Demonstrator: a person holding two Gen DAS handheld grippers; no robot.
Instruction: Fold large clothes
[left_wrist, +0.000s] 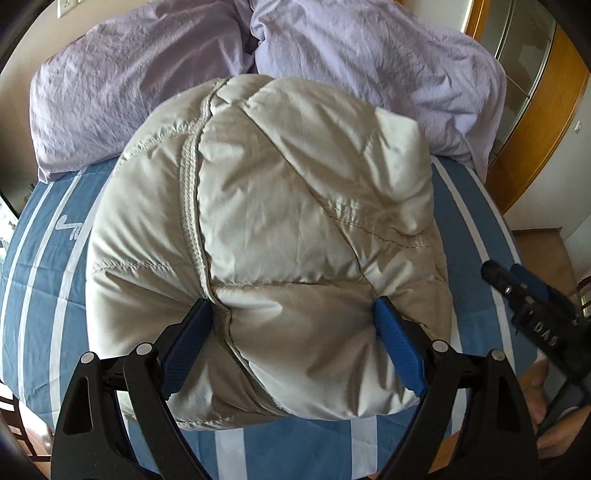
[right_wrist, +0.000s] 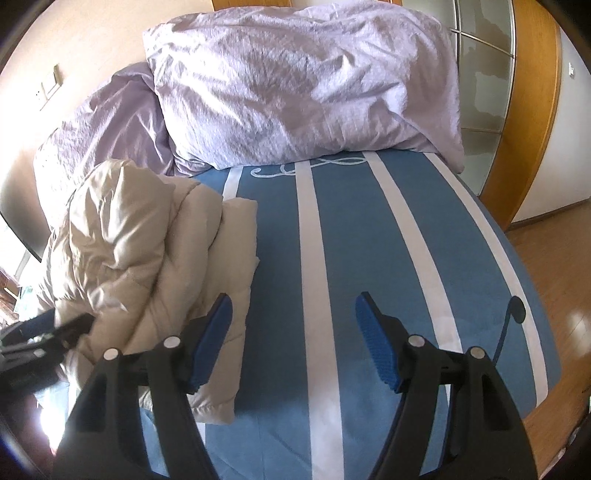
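My left tool (left_wrist: 291, 314) reaches down over the near edge of a folded, puffy beige jacket (left_wrist: 273, 206). Its two blue fingers (left_wrist: 188, 339) sit wide apart with a bulge of the padded fabric bunched between them, and both inner faces press into it, so the tool is clamped on the jacket. The jacket lies as a thick bundle on a blue bedsheet with white stripes (left_wrist: 44, 288), a ribbed seam running down its top.

My right tool (right_wrist: 293, 314) hovers beside the jacket's right edge. Its fingers (right_wrist: 373, 347) stand apart with only bare bedsheet showing between them; the left finger is just beside the jacket, and I cannot tell whether it touches. It grips nothing.

Beyond the jacket, two crumpled lilac pillows (right_wrist: 295, 81) lean at the head of the bed. A wooden-framed door with frosted glass (right_wrist: 484, 74) stands to the right, above a wooden floor (right_wrist: 554, 266).
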